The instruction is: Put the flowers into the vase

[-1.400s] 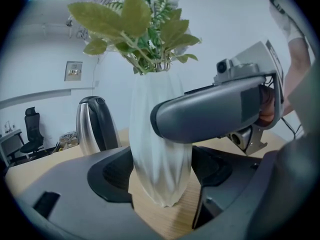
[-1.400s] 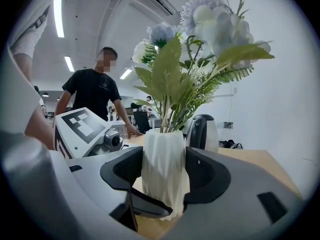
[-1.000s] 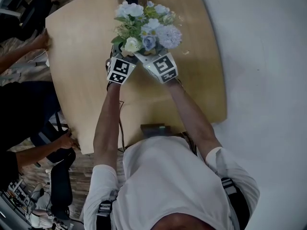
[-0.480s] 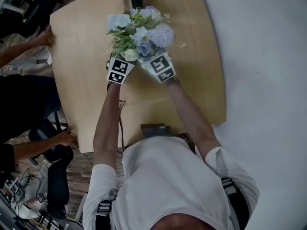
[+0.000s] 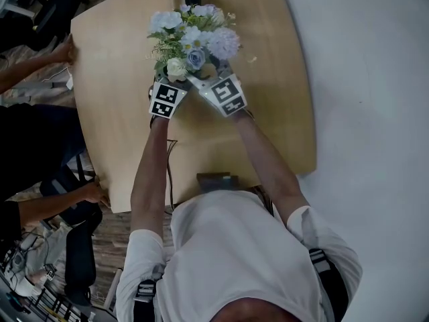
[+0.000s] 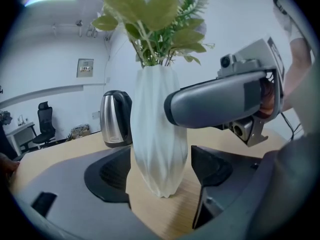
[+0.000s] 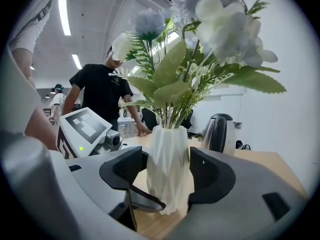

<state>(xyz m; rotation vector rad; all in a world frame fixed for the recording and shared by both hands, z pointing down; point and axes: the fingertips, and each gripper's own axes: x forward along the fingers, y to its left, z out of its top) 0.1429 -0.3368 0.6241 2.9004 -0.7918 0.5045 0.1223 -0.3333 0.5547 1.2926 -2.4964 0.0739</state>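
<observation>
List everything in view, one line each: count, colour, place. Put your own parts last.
Table: one, light wood, under everything.
Vase: one, white, ribbed, upright on the table between both tools.
Flowers: one bunch, blue and white with green leaves, stems in the vase.
Kettle: one, steel with black handle, on the table beyond the vase.
Dark flat item: one, at the table's near edge; too small to identify.
Bystander: one, black shirt, at the table beyond the vase.
Office chair: one, black, by the far wall.
Left tool: one, grey, jaws apart either side of the vase.
Right tool: one, grey, jaws closed on the vase.
Arms: two, bare forearms, white sleeves.
</observation>
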